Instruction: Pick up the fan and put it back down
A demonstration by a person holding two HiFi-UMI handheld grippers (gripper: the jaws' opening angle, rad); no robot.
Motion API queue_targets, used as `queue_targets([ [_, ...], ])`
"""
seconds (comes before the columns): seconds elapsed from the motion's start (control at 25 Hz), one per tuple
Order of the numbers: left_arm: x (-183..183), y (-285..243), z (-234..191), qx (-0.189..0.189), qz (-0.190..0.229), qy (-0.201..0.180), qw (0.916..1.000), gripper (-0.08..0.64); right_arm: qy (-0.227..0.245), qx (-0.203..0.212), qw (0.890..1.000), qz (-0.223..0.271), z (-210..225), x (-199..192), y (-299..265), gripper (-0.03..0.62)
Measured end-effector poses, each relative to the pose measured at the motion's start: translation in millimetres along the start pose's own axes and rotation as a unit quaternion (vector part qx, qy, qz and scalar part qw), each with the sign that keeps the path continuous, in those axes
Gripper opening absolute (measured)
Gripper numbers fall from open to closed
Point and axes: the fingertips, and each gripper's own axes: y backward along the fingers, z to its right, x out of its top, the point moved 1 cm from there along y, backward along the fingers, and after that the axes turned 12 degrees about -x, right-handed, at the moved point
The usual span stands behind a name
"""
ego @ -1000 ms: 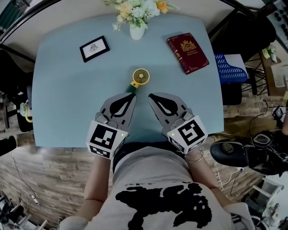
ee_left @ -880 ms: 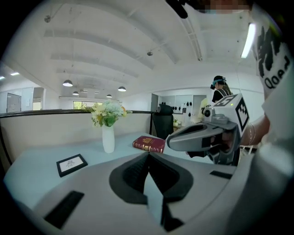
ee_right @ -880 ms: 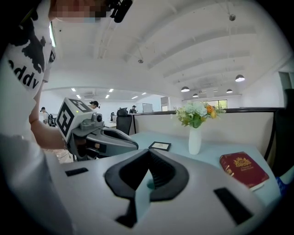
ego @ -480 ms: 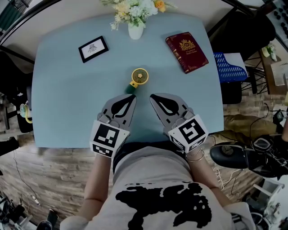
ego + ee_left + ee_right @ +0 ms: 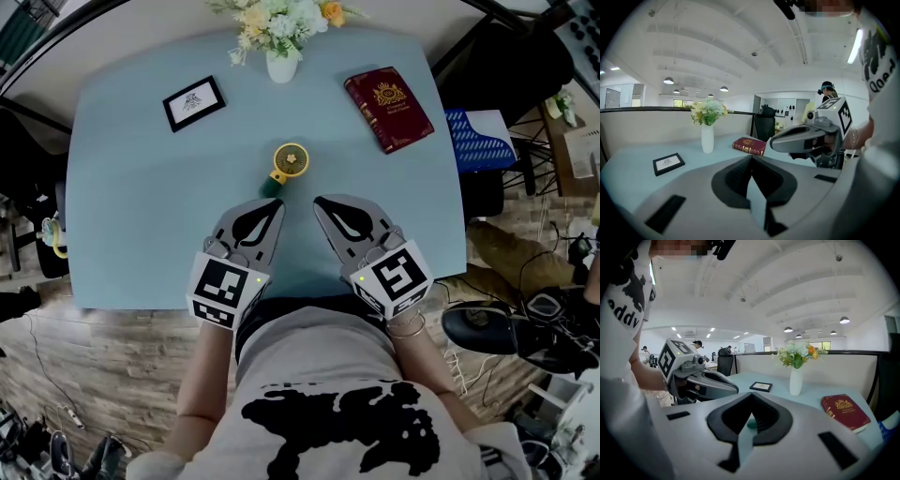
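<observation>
The fan (image 5: 289,161) is small and round, yellow, with a green handle; it lies on the light blue table (image 5: 131,206) near the middle. Both grippers hover over the table's near edge, just short of the fan. My left gripper (image 5: 275,202) points at the handle from the near left and is shut with nothing in it. My right gripper (image 5: 320,201) stands to the handle's right, also shut and empty. In the right gripper view a green bit of the fan (image 5: 751,424) shows through the closed jaws. The fan is hidden in the left gripper view.
A white vase of flowers (image 5: 281,37) stands at the far edge. A framed card (image 5: 194,102) lies at the far left and a red book (image 5: 389,108) at the far right. A blue seat (image 5: 478,141) and cables sit off the table's right side.
</observation>
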Motion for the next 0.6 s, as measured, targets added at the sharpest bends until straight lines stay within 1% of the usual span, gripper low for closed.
queue_targets([
  [0.28,-4.7,-3.7,3.0,-0.006,-0.002,0.008,0.9999,0.011,0.0,0.004,1.0,0.002,-1.0,-1.8,1.6,0.003],
  [0.6,-5.5,-1.9,4.1,-0.007,0.002,0.012,0.9999,0.011,0.002,-0.001,1.0,0.005,-1.6,-0.5,2.7,0.003],
])
